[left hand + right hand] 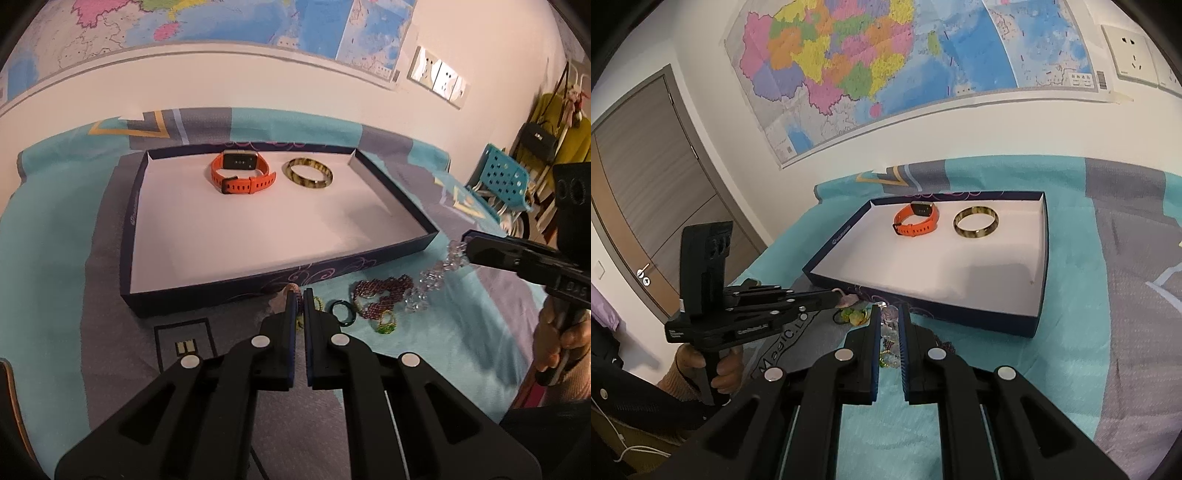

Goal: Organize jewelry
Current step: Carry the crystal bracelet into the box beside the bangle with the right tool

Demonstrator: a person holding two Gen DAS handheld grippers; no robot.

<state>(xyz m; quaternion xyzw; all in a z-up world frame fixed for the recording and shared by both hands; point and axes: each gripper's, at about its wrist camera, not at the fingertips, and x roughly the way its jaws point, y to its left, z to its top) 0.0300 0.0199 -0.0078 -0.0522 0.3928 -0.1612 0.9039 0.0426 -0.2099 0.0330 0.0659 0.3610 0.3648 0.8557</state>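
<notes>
Broadly, from my end, the wall map (849, 74) fills the background and the teal and grey patterned cloth (55, 229) covers the whole work surface. On that cloth sits the shallow dark blue box (184, 295) with its white floor, and its front wall is just beyond both tools.

My left gripper (300, 301) has its fingers pressed together just short of that front wall. A small pink piece (848, 300) sits right at its tips, though I cannot tell whether it is actually pinched. My right gripper (890, 309) is clamped on the clear crystal bracelet (432, 275), which hangs from its tips and trails down to the loose pile on the cloth.

Inside the box, toward the far wall, the orange smartwatch (240, 173) lies beside the tortoiseshell bangle (308, 174), the two close but not touching.

Outside the box, in the pile by its front wall, I see the dark red beaded bracelet (380, 291), the dark green ring (333, 311) just left of it, and a yellow-green ring (386, 325) on the bracelet's near side
</notes>
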